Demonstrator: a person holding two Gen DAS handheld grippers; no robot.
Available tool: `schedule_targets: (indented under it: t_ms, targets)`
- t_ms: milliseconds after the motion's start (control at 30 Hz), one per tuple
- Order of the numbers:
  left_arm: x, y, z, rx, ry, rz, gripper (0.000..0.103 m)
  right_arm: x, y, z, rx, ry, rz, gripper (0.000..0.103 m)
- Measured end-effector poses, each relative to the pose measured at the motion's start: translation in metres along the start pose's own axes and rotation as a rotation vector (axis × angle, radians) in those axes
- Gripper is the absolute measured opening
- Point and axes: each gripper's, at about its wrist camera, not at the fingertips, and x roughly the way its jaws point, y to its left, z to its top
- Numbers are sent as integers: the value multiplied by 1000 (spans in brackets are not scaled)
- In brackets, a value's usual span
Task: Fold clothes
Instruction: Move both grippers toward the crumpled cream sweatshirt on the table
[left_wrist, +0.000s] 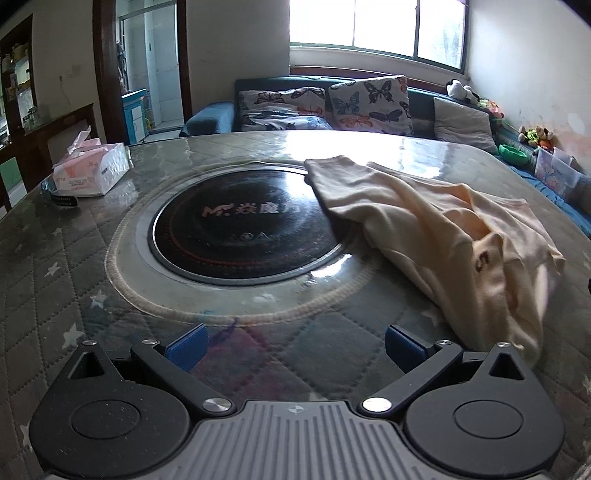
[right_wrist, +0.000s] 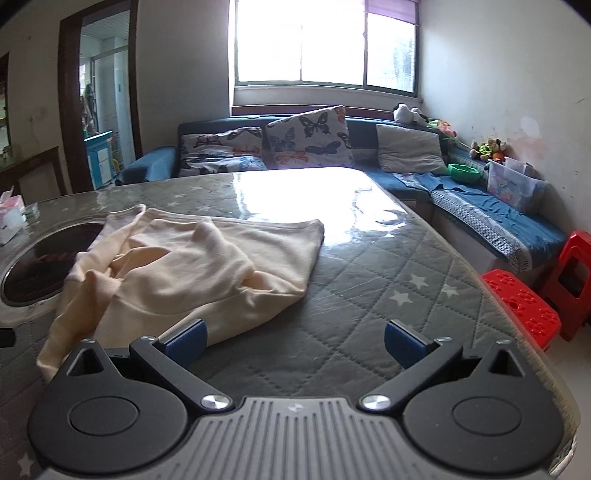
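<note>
Cream garment rumpled on quilted table, left tongs wide, right tongs wide

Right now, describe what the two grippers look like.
Both match. The left gripper and right gripper each have blue-padded fingers on black linkage arms with silver pivot screws, two round black housings, and a ribbed grey centre plate. No cables, sleeves or hands show.

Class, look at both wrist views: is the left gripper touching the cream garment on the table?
Apart. In the left wrist view the left gripper is open, with bare quilted table cover between its fingers, and the cream garment lies beyond its right finger.
</note>
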Motion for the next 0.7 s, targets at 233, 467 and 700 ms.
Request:
schedule_targets:
  t_ms: [233,467,700]
  targets:
    - [-8,-13,-4,22,8,-6,103,-8,6,-9,-8,3,35,103]
    - [-12,-24,-8,42,20,-20,103,-17,11,-13,-7,-1,60,103]
    - [-15,-31,-9,51,27,-35,103,-20,15,-14,-15,6,76,103]
